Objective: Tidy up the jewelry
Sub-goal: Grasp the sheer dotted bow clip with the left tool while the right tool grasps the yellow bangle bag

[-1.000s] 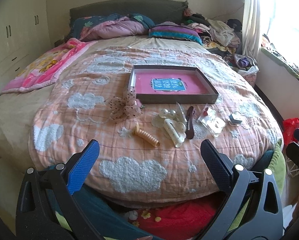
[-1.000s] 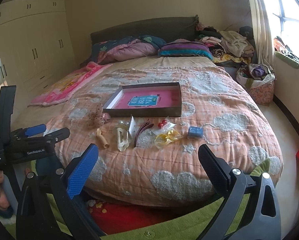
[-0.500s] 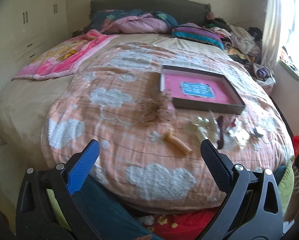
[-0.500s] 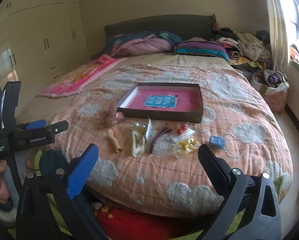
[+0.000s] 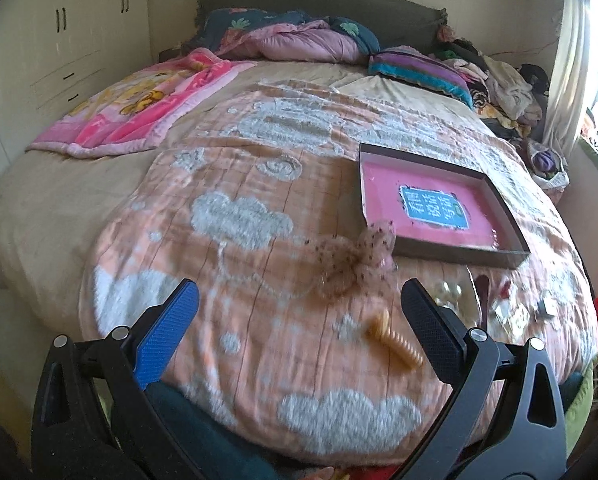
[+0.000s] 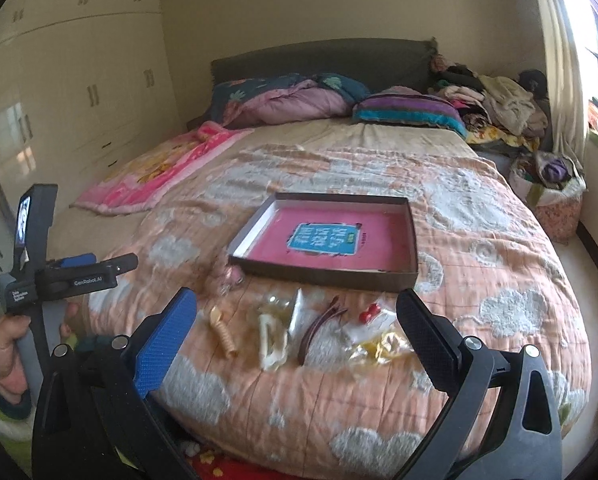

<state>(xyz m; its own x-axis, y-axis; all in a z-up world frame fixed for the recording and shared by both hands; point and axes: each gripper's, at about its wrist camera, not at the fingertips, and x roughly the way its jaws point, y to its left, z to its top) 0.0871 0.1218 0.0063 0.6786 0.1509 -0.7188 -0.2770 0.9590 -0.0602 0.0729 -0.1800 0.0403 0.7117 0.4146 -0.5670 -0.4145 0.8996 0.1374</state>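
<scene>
Both claws are held above the near edge of the bed [image 6: 479, 240], and both are spread wide. The left claw [image 5: 299, 320] holds nothing and touches nothing. The right claw [image 6: 297, 324] is just the same: wide apart, with only air between its fingers. In the right view the left claw shows again at the far left, with a hand [image 6: 3, 352] around its grip.

The tray [image 6: 327, 272] is the big thing to look for. It is a flat brown box with a pink floor and a blue label, and there is nothing in it. It sits on the orange cloud quilt [image 6: 499, 304].

All the small things lie on the quilt in front of the tray, on the side near the claws. A dotted bow [image 5: 351, 260] lies right at the tray's near left corner. A tan spiral clip [image 6: 224, 334] lies nearer the claws, left of the others. Next to it are a cream clip [image 6: 271, 340] and a dark red clip [image 6: 319, 328]. Two red beads [image 6: 369, 314] and a yellow crinkly bag [image 6: 383, 350] lie more to the right. They look a bit blurry.

Far behind the tray are pillows [image 6: 407, 114] and a pink blanket [image 6: 159, 172].
</scene>
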